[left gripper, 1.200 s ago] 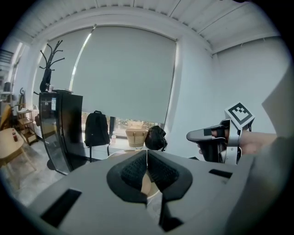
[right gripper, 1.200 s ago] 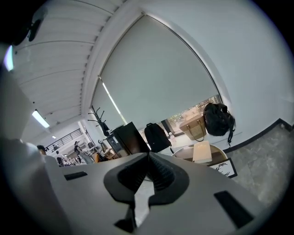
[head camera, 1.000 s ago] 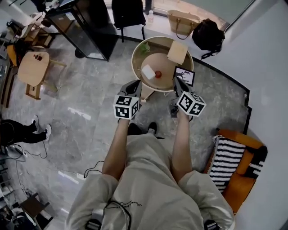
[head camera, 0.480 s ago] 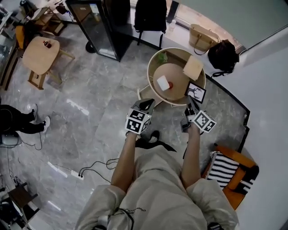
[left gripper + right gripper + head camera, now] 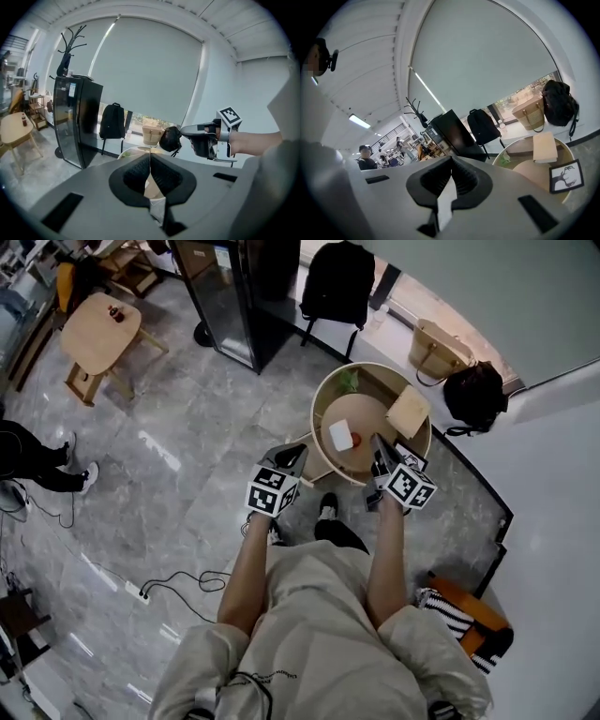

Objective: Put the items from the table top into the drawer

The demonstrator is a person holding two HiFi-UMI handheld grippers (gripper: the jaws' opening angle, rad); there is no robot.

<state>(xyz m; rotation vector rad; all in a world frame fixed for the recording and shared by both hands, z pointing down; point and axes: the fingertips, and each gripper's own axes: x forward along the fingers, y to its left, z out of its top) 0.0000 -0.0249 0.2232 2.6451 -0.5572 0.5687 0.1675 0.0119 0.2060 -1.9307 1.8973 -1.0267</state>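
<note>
A round wooden table (image 5: 323, 411) stands ahead of me. On it lie a white flat item (image 5: 340, 435) with a small red thing (image 5: 356, 439) beside it, a tan box (image 5: 409, 412), a green plant (image 5: 349, 381) and a framed deer picture (image 5: 566, 176). My left gripper (image 5: 298, 451) hovers just left of the table's near edge, shut and empty. My right gripper (image 5: 377, 442) reaches over the near right rim, also shut with nothing in it, and partly hides the picture frame. No drawer is clearly seen.
A black cabinet (image 5: 230, 292) and a black backpack (image 5: 337, 282) stand behind the table. A tan bag (image 5: 439, 351) and a black bag (image 5: 476, 395) sit by the window. An orange chair with a striped cushion (image 5: 464, 620) is at my right; cables (image 5: 178, 587) lie on the floor.
I have stepped nearer the table. Both grippers travelled forward with me, and the right one now overlaps the table's near rim. Both stayed shut.
</note>
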